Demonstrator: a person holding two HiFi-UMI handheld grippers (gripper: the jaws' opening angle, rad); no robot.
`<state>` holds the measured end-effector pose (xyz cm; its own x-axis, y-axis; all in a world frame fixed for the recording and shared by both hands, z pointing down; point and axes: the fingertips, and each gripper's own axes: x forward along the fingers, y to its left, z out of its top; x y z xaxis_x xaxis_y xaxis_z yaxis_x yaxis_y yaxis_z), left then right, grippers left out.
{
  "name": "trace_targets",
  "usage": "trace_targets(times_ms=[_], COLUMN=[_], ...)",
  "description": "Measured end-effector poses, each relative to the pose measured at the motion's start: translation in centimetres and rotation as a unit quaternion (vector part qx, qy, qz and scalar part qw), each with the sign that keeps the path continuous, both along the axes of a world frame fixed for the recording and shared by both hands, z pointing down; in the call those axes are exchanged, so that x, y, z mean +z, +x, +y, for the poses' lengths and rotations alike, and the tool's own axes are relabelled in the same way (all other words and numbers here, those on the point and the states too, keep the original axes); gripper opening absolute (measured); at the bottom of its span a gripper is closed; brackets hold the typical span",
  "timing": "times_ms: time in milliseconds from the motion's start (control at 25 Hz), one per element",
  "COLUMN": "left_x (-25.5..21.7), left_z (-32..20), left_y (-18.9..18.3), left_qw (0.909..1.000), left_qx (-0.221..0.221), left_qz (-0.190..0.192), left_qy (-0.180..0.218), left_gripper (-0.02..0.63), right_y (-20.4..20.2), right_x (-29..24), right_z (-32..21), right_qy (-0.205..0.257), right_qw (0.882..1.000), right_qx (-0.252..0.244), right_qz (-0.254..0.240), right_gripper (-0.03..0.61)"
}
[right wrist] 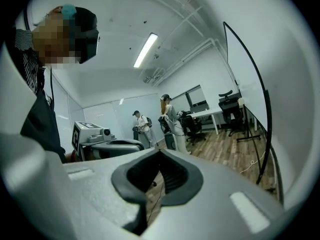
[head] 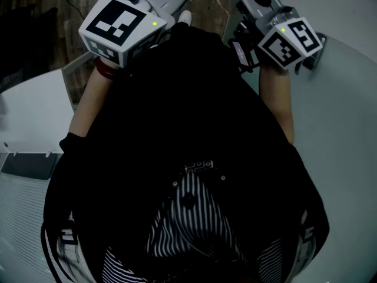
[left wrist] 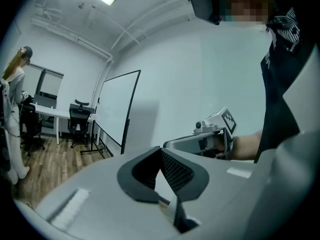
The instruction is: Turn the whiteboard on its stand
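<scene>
- The person's dark top (head: 177, 117) fills the middle of the frame, with a black-and-white striped garment (head: 191, 217) below it
- Left gripper (head: 126, 22) at upper left – its marker cube faces the camera and shows a small green light
- Right gripper (head: 288, 40) at upper right, cube tilted, also lit green
- Both bare forearms reach up to the grippers; a red band (head: 103, 71) circles the left wrist
- Dark wooden floor (head: 35, 5) along the top
- Pale curved surface (head: 347, 158) at right

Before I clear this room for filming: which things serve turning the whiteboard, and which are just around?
For the job: whiteboard, stand, left tool, right tool, both shut and empty.
Just around: desk, chair.
</scene>
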<state>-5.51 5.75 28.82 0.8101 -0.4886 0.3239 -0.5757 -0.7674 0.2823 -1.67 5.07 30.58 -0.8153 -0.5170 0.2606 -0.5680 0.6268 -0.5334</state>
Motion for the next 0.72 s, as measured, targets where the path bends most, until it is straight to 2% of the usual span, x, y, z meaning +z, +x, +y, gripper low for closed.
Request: trace_targets(times_ms=[280, 720], left_x=[0.0, -0.5], left_z=[0.4, 0.2], left_y=[0.9, 1.4], left_qw=[0.9990, 0.9979], left_qx=[0.043, 0.064], left_qz=[0.010, 0.012], left_qy=[0.006, 0.008], left_gripper=[0.000, 0.002], right_y=[0.5, 0.1], right_x=[-0.1, -1.1], right_z=[-0.3, -1.5], right_qy=[0.006, 0.022], right_qw=[1.000, 1.000], right_qx=[0.013, 0.011], right_qz=[0.002, -0.003], right_gripper=[0.002, 0.002])
